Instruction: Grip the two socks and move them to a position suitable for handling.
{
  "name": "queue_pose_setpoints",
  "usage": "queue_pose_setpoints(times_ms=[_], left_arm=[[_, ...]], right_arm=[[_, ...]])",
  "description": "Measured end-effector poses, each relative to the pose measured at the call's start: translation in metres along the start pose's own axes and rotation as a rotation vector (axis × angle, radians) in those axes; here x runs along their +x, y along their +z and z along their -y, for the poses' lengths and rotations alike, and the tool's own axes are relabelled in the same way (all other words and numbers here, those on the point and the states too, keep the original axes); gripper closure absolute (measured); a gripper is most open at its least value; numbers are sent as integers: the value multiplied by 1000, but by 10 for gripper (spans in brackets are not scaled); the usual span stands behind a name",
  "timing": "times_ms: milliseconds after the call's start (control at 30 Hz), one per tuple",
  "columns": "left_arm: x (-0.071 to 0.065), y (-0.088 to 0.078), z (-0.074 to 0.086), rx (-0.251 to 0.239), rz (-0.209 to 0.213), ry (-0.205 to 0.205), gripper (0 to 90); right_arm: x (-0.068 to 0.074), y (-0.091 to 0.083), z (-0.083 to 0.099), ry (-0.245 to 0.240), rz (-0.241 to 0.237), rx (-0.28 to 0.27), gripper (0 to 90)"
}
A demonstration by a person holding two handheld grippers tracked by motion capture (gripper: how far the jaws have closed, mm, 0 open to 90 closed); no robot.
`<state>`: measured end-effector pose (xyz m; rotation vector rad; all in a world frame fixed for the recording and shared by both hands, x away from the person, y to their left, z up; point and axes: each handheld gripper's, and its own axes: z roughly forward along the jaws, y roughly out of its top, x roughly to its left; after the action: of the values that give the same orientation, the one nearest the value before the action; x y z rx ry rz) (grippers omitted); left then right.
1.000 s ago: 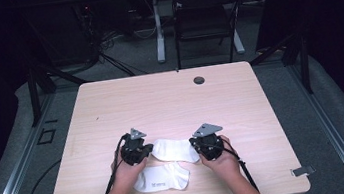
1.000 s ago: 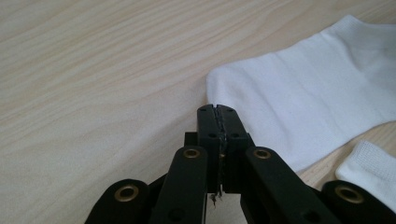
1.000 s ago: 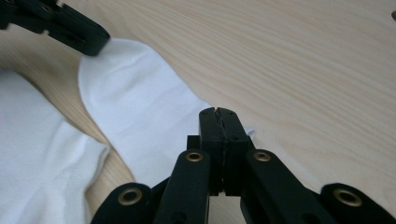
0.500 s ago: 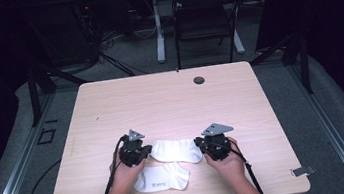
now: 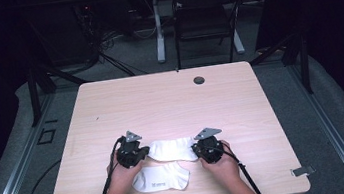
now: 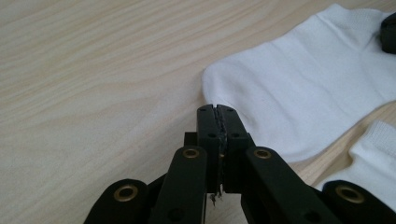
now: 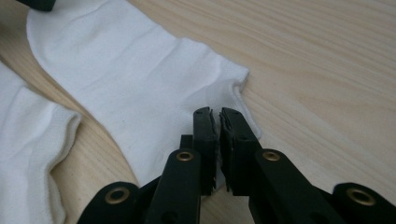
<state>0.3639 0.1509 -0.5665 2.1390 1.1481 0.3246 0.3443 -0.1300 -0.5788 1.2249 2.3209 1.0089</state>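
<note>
1. Lying flat on the pale wooden worktop [image 5: 170, 97], near its front edge: two white socks; the farther sock [image 5: 172, 149] stretching between the two tongs, the nearer sock [image 5: 160, 177] just in front of it (printed with a small grey mark), the two close together along their long sides.
2. Resting at the farther sock's left end: left tongs [image 6: 218, 112], jaws pressed fully together with no cloth between them, tips sitting just beside the sock's rounded edge [image 6: 299, 93].
3. Hovering over the sock's right end: right tongs [image 7: 215, 116], jaws a thin slit apart, having just been closing a little; tips lying over the cloth [image 7: 140, 88] near its corner, nothing visibly pinched.
4. Holding each gripper from the front edge of the worktop: a hand on either side, left [image 5: 120, 177] and right [image 5: 222, 166]; cables trailing back toward the person.
</note>
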Motion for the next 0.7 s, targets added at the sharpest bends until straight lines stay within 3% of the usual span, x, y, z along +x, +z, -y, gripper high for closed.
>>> queue_pose_setpoints(times_ms=[533,700], left_arm=[[15,-16,20,-14,2,-24,883],[16,-24,23,-42,14,-21,786]], right_arm=[[11,17,-17,-16,-14,10,832],[14,11,-21,-17,-16,-31,758]])
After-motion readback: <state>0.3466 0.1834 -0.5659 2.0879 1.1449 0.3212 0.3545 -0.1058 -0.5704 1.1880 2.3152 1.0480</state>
